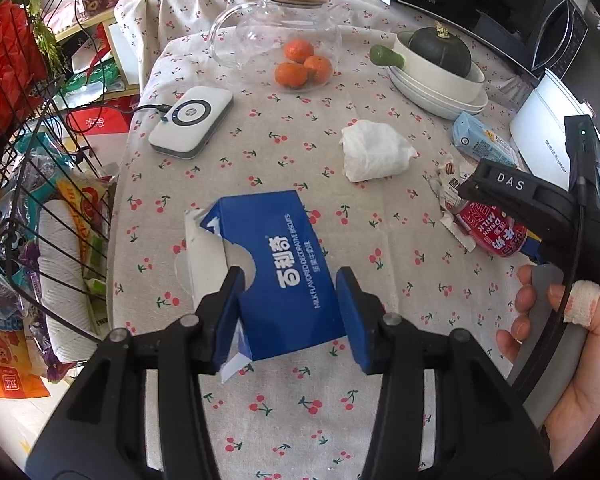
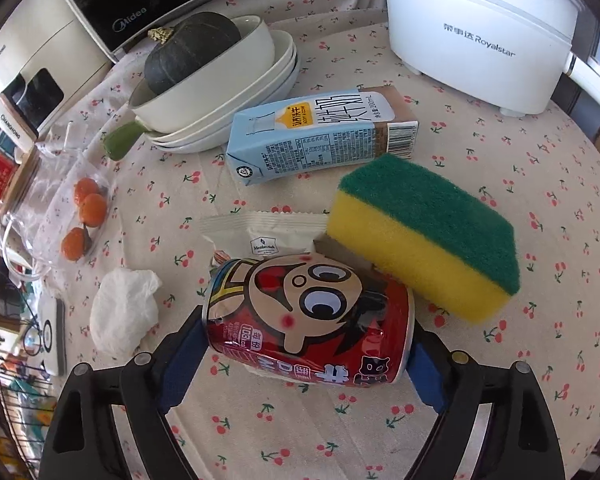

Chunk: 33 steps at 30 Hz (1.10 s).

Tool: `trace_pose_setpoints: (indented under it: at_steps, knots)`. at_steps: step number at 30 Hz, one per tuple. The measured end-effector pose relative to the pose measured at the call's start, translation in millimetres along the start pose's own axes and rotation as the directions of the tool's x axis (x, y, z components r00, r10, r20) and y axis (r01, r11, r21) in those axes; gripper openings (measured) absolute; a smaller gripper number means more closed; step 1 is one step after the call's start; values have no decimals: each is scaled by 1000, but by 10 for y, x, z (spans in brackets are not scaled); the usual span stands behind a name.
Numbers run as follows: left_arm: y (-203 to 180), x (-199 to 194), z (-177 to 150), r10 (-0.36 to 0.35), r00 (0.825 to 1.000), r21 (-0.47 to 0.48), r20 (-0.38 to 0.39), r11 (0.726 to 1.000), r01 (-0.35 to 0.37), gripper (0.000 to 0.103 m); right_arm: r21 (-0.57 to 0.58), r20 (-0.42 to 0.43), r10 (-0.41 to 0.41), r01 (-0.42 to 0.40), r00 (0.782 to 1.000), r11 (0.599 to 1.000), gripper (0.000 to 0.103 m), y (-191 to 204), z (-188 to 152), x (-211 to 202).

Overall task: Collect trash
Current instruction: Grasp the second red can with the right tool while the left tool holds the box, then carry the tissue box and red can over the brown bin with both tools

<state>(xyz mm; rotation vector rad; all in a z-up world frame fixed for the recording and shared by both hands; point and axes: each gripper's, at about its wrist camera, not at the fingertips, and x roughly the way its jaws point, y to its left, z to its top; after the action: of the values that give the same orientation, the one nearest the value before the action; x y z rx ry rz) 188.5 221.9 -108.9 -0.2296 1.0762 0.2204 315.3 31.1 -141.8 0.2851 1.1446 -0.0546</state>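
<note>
Between the fingers of the right gripper lay a red milk-drink can, on its side on the cherry-print tablecloth, its long axis running from one pad to the other; the jaws stood apart at its ends, not clearly pressing. Its label read "DRINK MILK". The left gripper was clamped on a blue biscuit box marked "MILK FLAVORED DECORATIVE BISCUITS". Behind stood a "Royalstar" appliance.
</note>
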Motion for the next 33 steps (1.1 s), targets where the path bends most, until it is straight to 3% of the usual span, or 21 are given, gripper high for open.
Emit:
trace_pose_setpoints:
  at_steps: [11,24,33]
  knots:
    - [-346,-316,-173,-48,998,70,31,996,45,49,-186,19,94,-88,995,979,89,-291,-320,-796]
    - [-860,-686,-597,-135,990,142,34,981,129,49,-180,89,101,-84,991,980,89,-1629,-718,-1791]
    - [-1437,-766,-899,-211,978,234,-3,950,206,49,-154,108,78,-60,991,986,89,-2504,-1001,-2032]
